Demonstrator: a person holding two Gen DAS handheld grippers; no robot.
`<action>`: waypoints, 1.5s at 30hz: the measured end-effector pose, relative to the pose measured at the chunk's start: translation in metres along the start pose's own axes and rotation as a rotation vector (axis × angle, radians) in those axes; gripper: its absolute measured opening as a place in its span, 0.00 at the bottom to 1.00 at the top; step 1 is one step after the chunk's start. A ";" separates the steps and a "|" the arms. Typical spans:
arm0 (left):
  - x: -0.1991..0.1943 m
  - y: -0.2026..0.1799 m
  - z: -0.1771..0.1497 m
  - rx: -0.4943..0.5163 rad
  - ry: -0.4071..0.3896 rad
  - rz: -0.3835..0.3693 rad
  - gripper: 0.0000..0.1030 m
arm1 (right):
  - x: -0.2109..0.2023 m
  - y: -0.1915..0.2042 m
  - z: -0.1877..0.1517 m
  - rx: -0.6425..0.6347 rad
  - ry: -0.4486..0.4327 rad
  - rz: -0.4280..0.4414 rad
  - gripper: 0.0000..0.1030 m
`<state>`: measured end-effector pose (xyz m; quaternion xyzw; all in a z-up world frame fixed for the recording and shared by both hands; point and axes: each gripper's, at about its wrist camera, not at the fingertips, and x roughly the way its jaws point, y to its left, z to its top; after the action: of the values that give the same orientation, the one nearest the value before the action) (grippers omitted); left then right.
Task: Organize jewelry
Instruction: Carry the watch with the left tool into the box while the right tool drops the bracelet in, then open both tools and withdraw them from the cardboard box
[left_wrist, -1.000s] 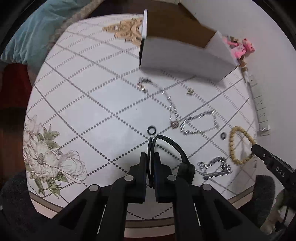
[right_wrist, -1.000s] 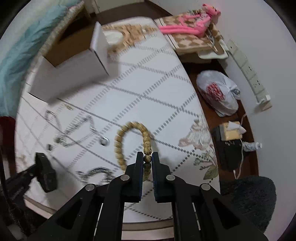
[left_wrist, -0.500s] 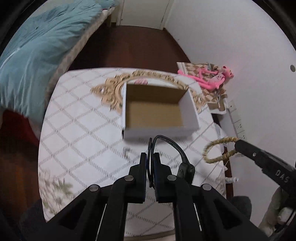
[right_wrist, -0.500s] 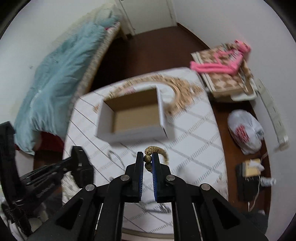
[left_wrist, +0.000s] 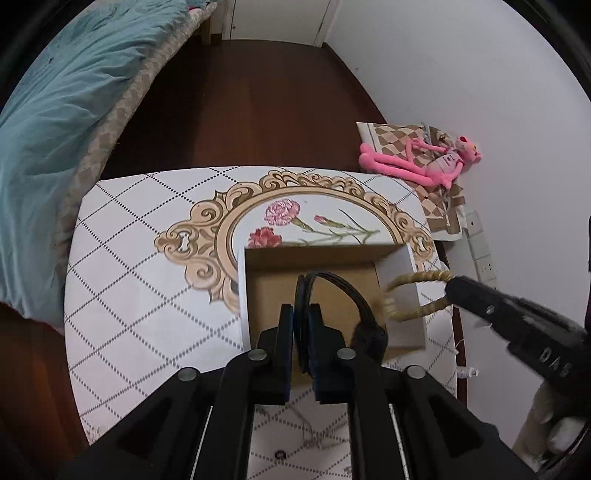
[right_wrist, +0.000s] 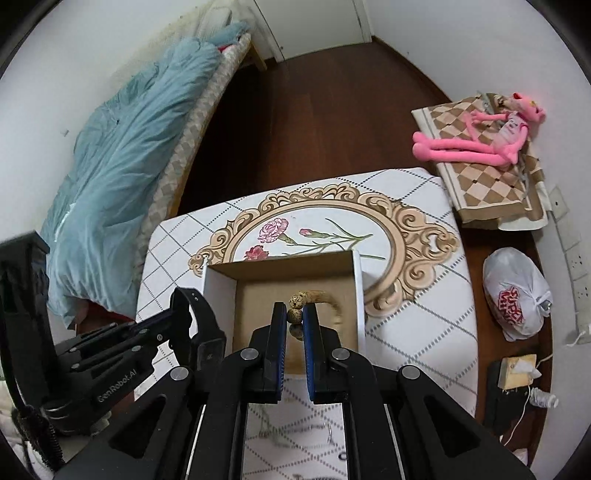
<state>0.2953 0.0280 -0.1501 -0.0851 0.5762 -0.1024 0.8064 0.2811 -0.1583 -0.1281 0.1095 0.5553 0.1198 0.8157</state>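
Both grippers have travelled from the scattered jewelry at the near end of the table (left_wrist: 122, 295) up to the open cardboard box (left_wrist: 400, 266), which a second ago lay far ahead and now sits right under their fingers. The left gripper (left_wrist: 301, 325) carries a black band (left_wrist: 343, 284) (a watch or fitness strap, by the look of it); its fingers have just been opening a touch, yet the strap is between them and looks pinched. The right gripper (right_wrist: 294, 317) has its fingers nearly closed on a wooden bead bracelet (right_wrist: 317, 295), gripped by one or two beads, with the rest of the loop hanging over the box's brown floor. In the left wrist view that bracelet dangles at the box's right wall, partly blurred.

Judging from this, the step in hand is dropping both pieces into the box. To do it well, each piece should be wholly inside the box walls before release: the bracelet's loop looks close to the right wall and would be safer moved toward the box's middle. Lowering toward the box floor before opening should keep the beads from bouncing out. The left fingers should open fully, since the stiff band may catch on a pad. Loose chains (right_wrist: 295, 435) left on the table short of the box need collecting afterwards.
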 end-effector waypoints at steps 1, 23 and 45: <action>0.003 0.001 0.004 -0.006 0.008 0.002 0.12 | 0.005 0.000 0.003 -0.006 0.009 -0.002 0.09; -0.011 0.018 -0.025 -0.026 -0.107 0.284 0.99 | 0.036 -0.018 -0.023 -0.104 0.087 -0.267 0.89; -0.085 -0.001 -0.093 -0.024 -0.264 0.383 0.99 | -0.029 0.013 -0.076 -0.135 -0.067 -0.294 0.91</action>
<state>0.1806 0.0471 -0.1022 0.0034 0.4727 0.0714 0.8783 0.1985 -0.1516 -0.1257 -0.0244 0.5284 0.0323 0.8481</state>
